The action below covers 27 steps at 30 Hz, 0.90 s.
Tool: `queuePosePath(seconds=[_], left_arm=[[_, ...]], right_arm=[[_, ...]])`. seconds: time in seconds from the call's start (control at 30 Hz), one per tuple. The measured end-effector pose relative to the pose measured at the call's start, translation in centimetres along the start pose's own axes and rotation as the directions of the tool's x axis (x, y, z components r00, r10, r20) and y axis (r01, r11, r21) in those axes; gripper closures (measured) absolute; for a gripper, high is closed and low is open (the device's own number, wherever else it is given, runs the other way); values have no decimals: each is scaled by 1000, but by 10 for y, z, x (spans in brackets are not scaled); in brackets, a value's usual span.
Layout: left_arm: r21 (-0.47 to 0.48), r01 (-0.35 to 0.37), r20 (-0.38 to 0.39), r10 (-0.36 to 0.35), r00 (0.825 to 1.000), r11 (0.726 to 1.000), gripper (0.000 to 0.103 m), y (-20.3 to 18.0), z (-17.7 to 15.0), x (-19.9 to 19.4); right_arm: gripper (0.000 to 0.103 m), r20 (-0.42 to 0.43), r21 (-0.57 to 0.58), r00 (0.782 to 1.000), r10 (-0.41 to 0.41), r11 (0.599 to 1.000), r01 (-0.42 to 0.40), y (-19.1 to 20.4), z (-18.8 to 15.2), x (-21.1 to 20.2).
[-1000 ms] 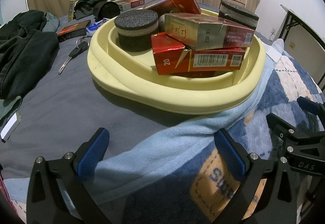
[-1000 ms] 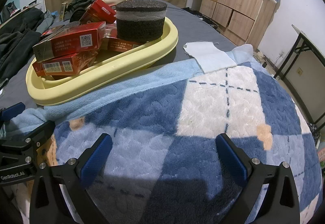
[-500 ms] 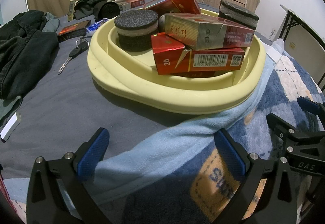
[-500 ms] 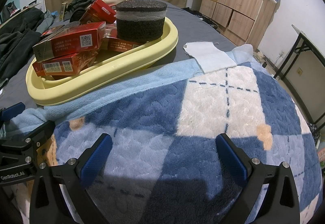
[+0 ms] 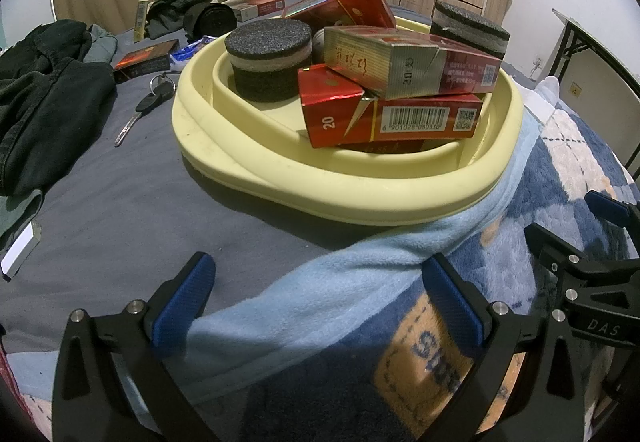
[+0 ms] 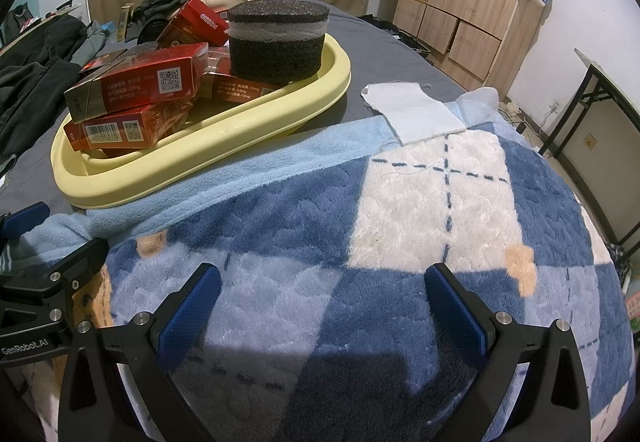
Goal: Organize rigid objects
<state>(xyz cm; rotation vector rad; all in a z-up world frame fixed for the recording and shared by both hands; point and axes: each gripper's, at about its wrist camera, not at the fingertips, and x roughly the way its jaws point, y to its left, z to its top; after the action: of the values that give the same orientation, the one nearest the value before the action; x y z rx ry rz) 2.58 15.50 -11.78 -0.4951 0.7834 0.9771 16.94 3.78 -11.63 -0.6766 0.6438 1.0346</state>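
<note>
On the bed, my left gripper (image 5: 320,302) hangs with its jaws wide apart and empty over the light blue blanket edge (image 5: 340,282). My right gripper (image 6: 320,306) is likewise spread and empty above the checked blanket (image 6: 400,222). Ahead sits the yellow tray (image 5: 360,197), holding red cigarette packs (image 5: 400,121) and round dark foam pucks (image 5: 268,57).

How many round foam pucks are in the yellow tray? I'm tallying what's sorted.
2: one foam puck at the yellow tray's left, another at its far right. Boxes could hide more.
</note>
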Motion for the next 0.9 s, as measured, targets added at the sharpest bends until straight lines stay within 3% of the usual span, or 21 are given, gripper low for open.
queuePosePath(seconds=[0.9], left_arm=[[0,0,0,0,1000,1000,0,0,0,0]], right_arm=[[0,0,0,1000,0,1000,0,1,0,-1]])
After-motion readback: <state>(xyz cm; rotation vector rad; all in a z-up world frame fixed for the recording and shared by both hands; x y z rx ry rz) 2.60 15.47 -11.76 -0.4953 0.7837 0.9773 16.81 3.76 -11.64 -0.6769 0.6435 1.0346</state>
